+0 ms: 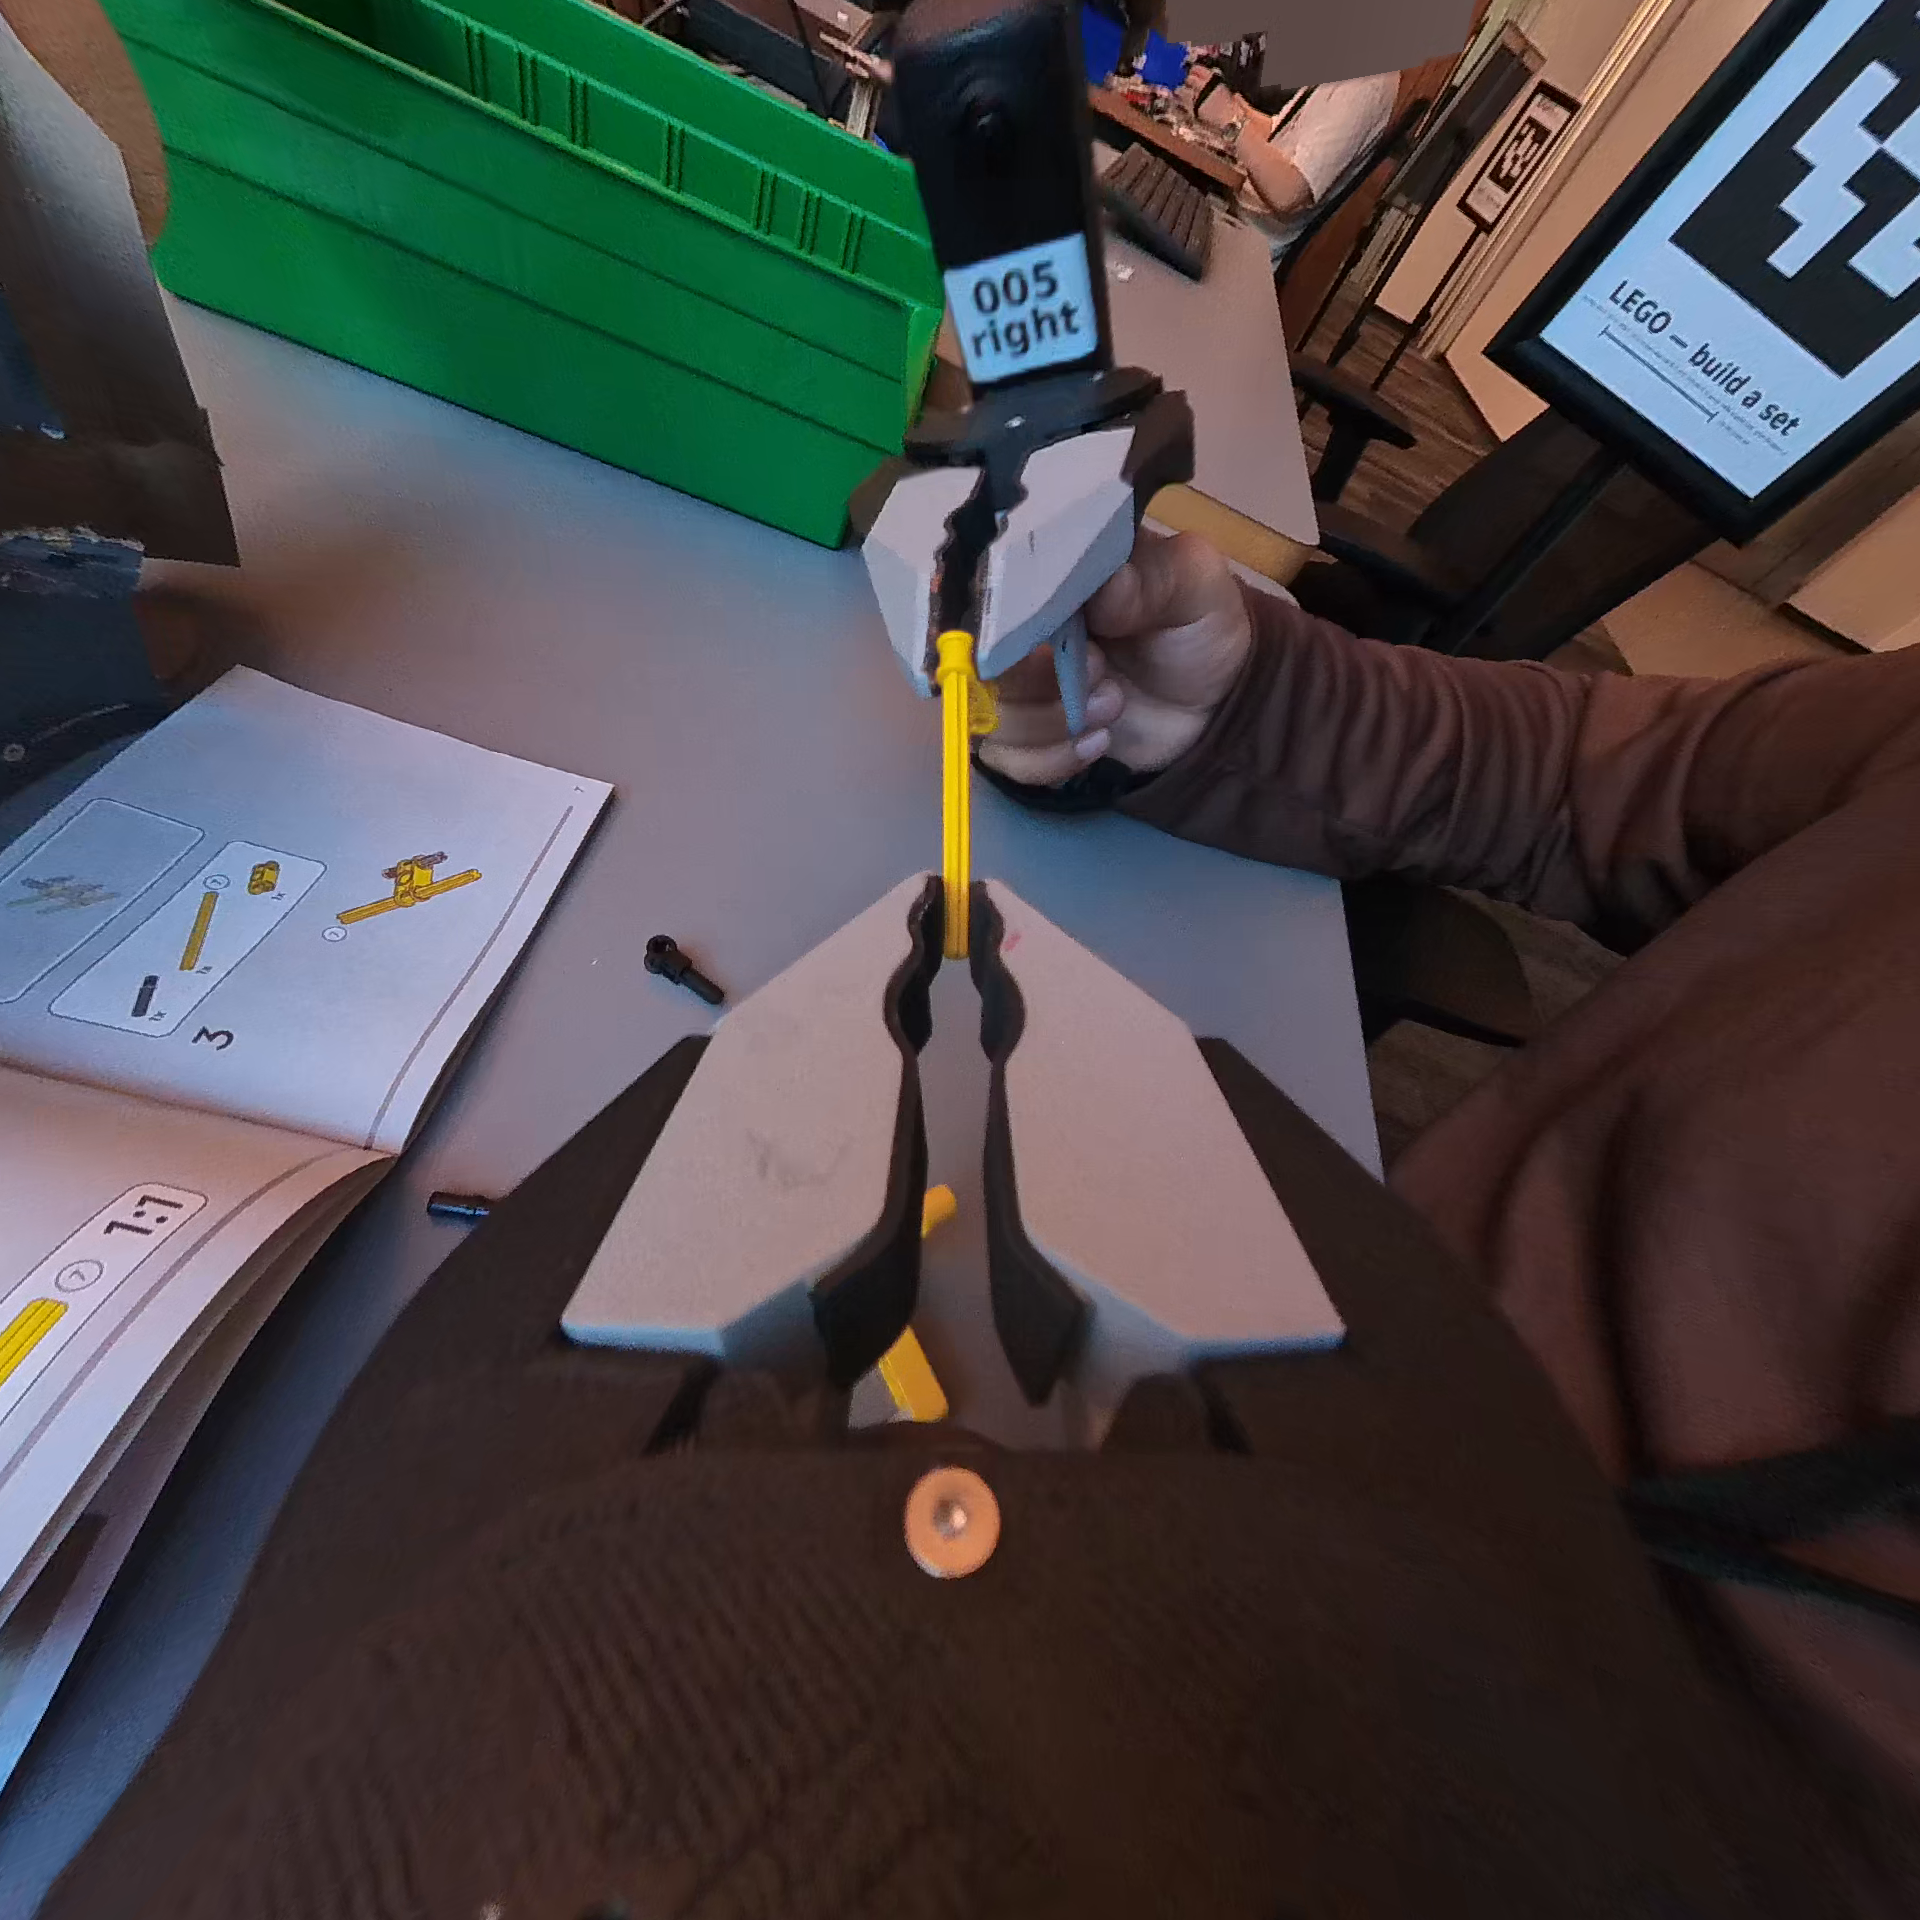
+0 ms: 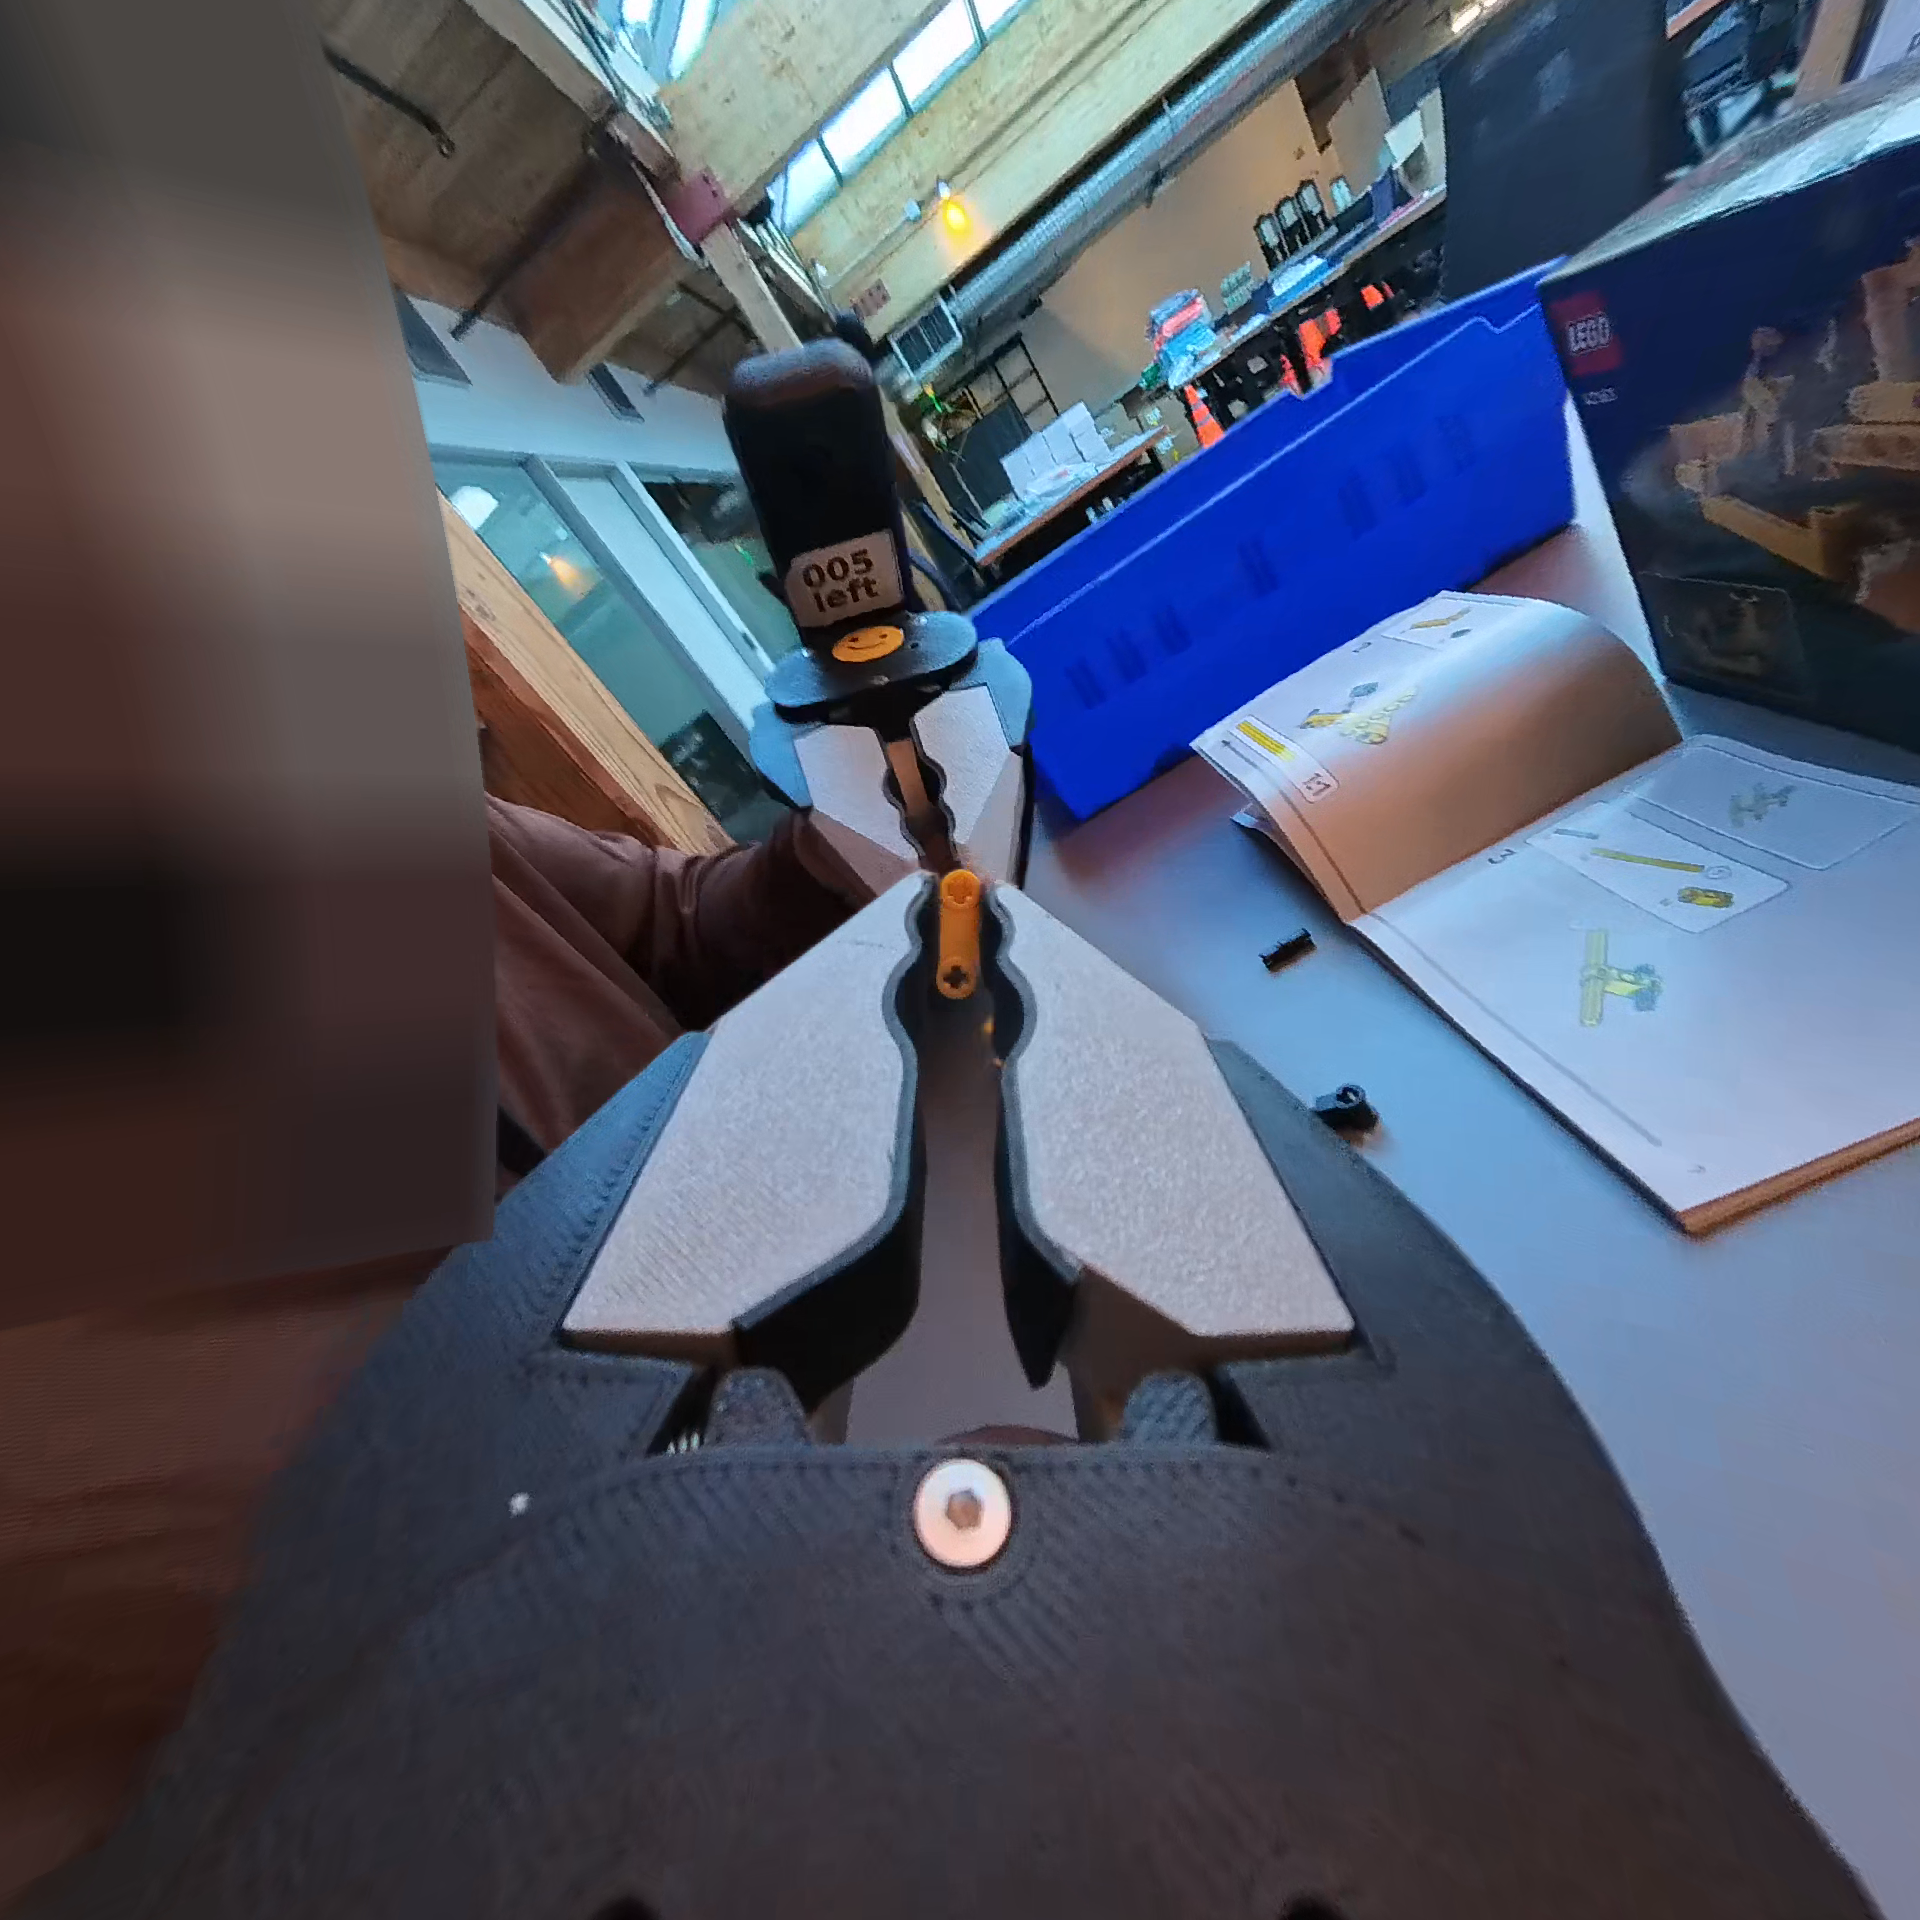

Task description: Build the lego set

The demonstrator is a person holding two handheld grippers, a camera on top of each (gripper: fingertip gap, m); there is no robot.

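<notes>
My left gripper (image 1: 956, 914) is shut on the near end of a long yellow axle (image 1: 955, 800) and holds it above the grey table (image 1: 623, 644). The axle runs straight ahead to my right gripper (image 1: 961, 655), which faces me and is shut on a small yellow connector (image 1: 971, 686) at the axle's far end. In the right wrist view my right gripper (image 2: 958, 925) pinches that yellow connector (image 2: 958, 935), seen end-on with a cross hole, and the left gripper (image 2: 935, 842) stands just behind it. Another yellow axle (image 1: 914, 1361) lies on the table under my left gripper.
An open instruction booklet (image 1: 260, 935) lies at the left, also in the right wrist view (image 2: 1662, 987). Small black pins (image 1: 681, 968) (image 1: 457, 1205) lie on the table beside it. A green bin (image 1: 540, 239), a blue bin (image 2: 1278, 582) and the set's box (image 2: 1787, 436) stand behind.
</notes>
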